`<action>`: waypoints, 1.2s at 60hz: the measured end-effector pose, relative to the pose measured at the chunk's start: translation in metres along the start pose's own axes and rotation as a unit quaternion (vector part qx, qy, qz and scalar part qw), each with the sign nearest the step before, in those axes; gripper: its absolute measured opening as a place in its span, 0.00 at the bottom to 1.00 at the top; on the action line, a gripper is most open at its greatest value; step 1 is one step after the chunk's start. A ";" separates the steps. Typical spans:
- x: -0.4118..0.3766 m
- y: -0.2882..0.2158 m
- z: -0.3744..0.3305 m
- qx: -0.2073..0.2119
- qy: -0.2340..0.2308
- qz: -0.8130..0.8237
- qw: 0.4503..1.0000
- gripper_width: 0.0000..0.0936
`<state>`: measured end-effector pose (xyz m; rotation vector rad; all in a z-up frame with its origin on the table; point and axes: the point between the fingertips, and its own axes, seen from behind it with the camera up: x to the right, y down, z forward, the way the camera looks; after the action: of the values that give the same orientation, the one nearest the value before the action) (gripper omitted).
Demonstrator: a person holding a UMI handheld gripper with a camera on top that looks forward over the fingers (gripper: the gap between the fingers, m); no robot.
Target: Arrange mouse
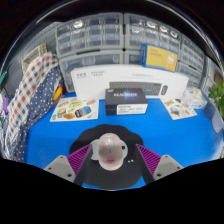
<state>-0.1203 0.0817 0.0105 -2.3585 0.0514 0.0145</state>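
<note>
A small pale pink mouse lies on a dark grey rounded pad on the blue table top. My gripper is low over the table, and the mouse and dark pad stand between its fingers. The left finger's purple pad and the right finger's purple pad are spread wide. I see a gap between each of them and the mouse, so the gripper is open. The near part of the dark pad is hidden below the fingers.
Beyond the mouse stand a black box and a white box. Small packets lie at the left and more at the right. Drawer racks line the back. A patterned cloth hangs at the left.
</note>
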 end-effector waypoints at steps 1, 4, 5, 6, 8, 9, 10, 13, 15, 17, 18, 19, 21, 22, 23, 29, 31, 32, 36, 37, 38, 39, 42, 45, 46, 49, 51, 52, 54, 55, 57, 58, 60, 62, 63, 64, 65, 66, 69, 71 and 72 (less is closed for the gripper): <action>0.002 -0.003 -0.005 0.004 0.002 0.000 1.000 0.90; 0.007 -0.007 -0.018 0.033 0.001 0.000 0.999 0.91; 0.006 -0.010 -0.025 0.033 0.002 -0.001 0.999 0.91; 0.006 -0.014 -0.038 0.026 0.003 -0.003 1.000 0.92; 0.007 -0.018 -0.054 0.031 0.003 -0.005 1.000 0.92; 0.008 -0.020 -0.063 0.034 0.002 -0.004 0.999 0.92; 0.009 -0.021 -0.071 0.037 0.002 -0.004 0.999 0.92; 0.013 -0.021 -0.094 0.056 -0.006 -0.003 0.998 0.93; 0.016 -0.023 -0.112 0.060 -0.006 -0.003 0.998 0.92; 0.018 -0.025 -0.129 0.066 -0.009 -0.005 0.998 0.93; 0.019 -0.025 -0.138 0.069 -0.010 -0.007 0.998 0.93; 0.021 -0.025 -0.147 0.073 -0.010 -0.008 0.997 0.93; 0.026 -0.021 -0.162 0.083 -0.010 -0.011 0.996 0.93; 0.028 -0.020 -0.170 0.084 -0.009 -0.013 0.996 0.93; 0.031 -0.018 -0.178 0.085 -0.008 -0.015 0.996 0.93; 0.050 -0.005 -0.222 0.101 0.002 -0.017 0.995 0.92; 0.055 -0.002 -0.236 0.106 0.004 -0.018 0.994 0.93; 0.057 0.000 -0.243 0.107 0.004 -0.019 0.994 0.92; 0.065 0.010 -0.267 0.111 0.002 -0.017 0.994 0.92; 0.066 0.013 -0.273 0.111 0.000 -0.016 0.994 0.92; 0.068 0.019 -0.275 0.115 -0.004 -0.014 0.993 0.92; 0.069 0.022 -0.280 0.115 -0.006 -0.014 0.993 0.93; 0.074 0.030 -0.295 0.118 -0.008 -0.012 0.993 0.92; 0.078 0.038 -0.308 0.119 -0.010 -0.013 0.993 0.92; 0.079 0.043 -0.311 0.121 -0.011 -0.013 0.992 0.92; 0.080 0.047 -0.323 0.123 -0.013 -0.014 0.992 0.91; 0.081 0.049 -0.330 0.124 -0.015 -0.013 0.992 0.91; 0.082 0.050 -0.333 0.124 -0.016 -0.013 0.992 0.91; 0.082 0.051 -0.339 0.125 -0.018 -0.012 0.992 0.91; 0.082 0.051 -0.341 0.127 -0.018 -0.012 0.992 0.91; 0.083 0.051 -0.346 0.130 -0.020 -0.011 0.991 0.91; 0.084 0.051 -0.349 0.131 -0.021 -0.011 0.991 0.91; 0.086 0.054 -0.349 0.137 -0.023 -0.010 0.990 0.91; 0.088 0.054 -0.351 0.139 -0.022 -0.010 0.990 0.91; 0.089 0.054 -0.352 0.139 -0.021 -0.010 0.990 0.91; 0.090 0.054 -0.353 0.140 -0.020 -0.010 0.990 0.91; 0.090 0.054 -0.354 0.141 -0.020 -0.010 0.990 0.91; 0.091 0.054 -0.355 0.142 -0.020 -0.011 0.990 0.91; 0.092 0.054 -0.358 0.144 -0.018 -0.011 0.989 0.91; 0.093 0.053 -0.361 0.143 -0.017 -0.010 0.989 0.91; 0.093 0.053 -0.362 0.143 -0.017 -0.009 0.990 0.91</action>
<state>-0.0312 -0.2135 0.2275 -2.0712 0.0139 0.0367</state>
